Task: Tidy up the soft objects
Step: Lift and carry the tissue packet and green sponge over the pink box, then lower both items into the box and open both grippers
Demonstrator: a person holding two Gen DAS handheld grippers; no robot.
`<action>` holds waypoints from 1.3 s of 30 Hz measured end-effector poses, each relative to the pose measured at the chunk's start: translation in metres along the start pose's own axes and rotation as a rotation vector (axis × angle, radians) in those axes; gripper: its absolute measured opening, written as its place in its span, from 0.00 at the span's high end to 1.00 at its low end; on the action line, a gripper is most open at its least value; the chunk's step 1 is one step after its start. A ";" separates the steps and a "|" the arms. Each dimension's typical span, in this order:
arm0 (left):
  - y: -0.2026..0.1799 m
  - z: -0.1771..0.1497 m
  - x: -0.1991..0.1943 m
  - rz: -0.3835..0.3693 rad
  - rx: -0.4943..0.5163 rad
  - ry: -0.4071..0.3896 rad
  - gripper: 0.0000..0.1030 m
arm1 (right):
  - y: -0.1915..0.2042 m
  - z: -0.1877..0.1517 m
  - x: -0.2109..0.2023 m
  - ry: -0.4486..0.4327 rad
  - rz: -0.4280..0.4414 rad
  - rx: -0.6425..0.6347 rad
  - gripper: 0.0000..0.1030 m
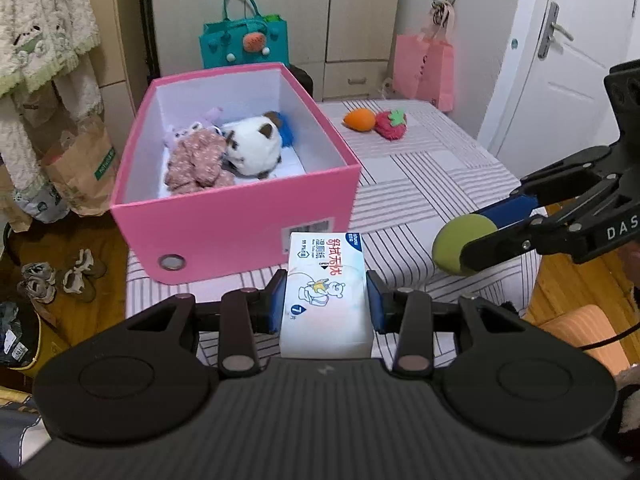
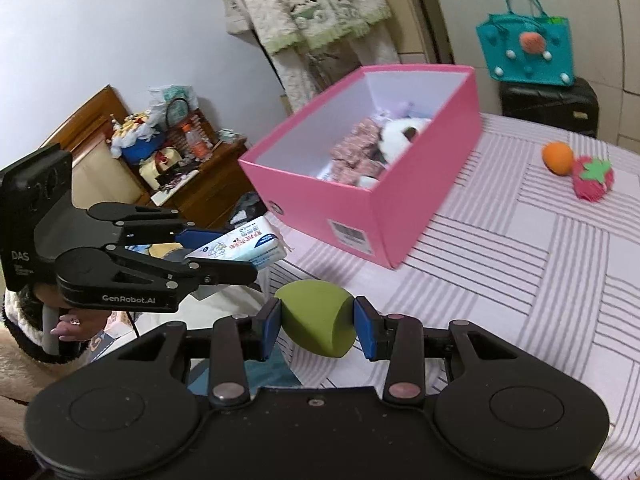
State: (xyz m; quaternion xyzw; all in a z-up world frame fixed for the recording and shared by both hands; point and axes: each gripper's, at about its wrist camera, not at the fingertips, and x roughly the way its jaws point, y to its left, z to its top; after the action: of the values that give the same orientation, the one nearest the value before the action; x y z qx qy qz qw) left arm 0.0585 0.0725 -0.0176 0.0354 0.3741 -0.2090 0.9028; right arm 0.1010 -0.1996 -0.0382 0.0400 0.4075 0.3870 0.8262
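Note:
My left gripper (image 1: 326, 304) is shut on a white tissue pack (image 1: 326, 292) with red print, held above the striped bed near the pink box (image 1: 240, 236). It also shows in the right wrist view (image 2: 240, 246). My right gripper (image 2: 316, 322) is shut on a green sponge (image 2: 316, 322), seen at the right in the left wrist view (image 1: 460, 246). The pink box (image 2: 400, 216) holds a white plush (image 1: 256, 146), a pink floral plush (image 1: 198, 162) and a lilac toy (image 1: 212, 116).
An orange sponge (image 1: 360, 119) and a red plush strawberry (image 1: 392, 124) lie on the striped bed (image 1: 420, 184) beyond the box. A teal bag (image 1: 244, 40) and pink bag (image 1: 424, 68) stand behind. Shoes (image 1: 60, 276) lie on the floor at left.

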 end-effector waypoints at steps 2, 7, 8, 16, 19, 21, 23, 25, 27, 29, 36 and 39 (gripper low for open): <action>0.005 0.001 -0.007 -0.002 -0.007 -0.021 0.62 | 0.006 0.004 0.001 -0.016 0.003 -0.013 0.56; 0.014 0.011 -0.020 0.019 -0.002 -0.080 0.62 | 0.020 0.019 0.005 -0.051 0.016 -0.053 0.56; 0.016 0.014 -0.022 0.022 -0.004 -0.091 0.62 | 0.023 0.022 0.008 -0.055 0.013 -0.063 0.56; 0.032 0.035 -0.022 0.023 -0.015 -0.149 0.62 | 0.037 0.048 0.017 -0.128 -0.021 -0.145 0.56; 0.039 0.042 -0.016 0.026 -0.016 -0.169 0.62 | 0.039 0.058 0.021 -0.163 -0.067 -0.177 0.56; 0.043 0.047 -0.010 0.022 -0.024 -0.180 0.62 | 0.040 0.065 0.026 -0.189 -0.109 -0.201 0.56; 0.049 0.052 -0.003 0.015 -0.039 -0.188 0.62 | 0.041 0.072 0.032 -0.213 -0.148 -0.218 0.56; 0.055 0.057 0.006 0.012 -0.050 -0.198 0.62 | 0.039 0.080 0.038 -0.229 -0.189 -0.234 0.56; 0.060 0.064 0.016 0.019 -0.057 -0.213 0.62 | 0.035 0.087 0.045 -0.241 -0.228 -0.244 0.56; 0.066 0.070 0.028 0.027 -0.054 -0.234 0.62 | 0.029 0.093 0.052 -0.245 -0.256 -0.243 0.56; 0.093 0.079 0.073 0.071 -0.115 -0.198 0.62 | 0.008 0.112 0.079 -0.199 -0.266 -0.223 0.56; 0.096 0.080 0.084 0.057 -0.120 -0.174 0.62 | 0.004 0.115 0.091 -0.173 -0.262 -0.225 0.56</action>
State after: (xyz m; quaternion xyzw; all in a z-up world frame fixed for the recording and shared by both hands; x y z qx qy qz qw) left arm 0.2031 0.1128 -0.0267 -0.0262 0.3050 -0.1628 0.9380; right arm 0.2128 -0.1069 -0.0186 -0.0728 0.2911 0.3145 0.9006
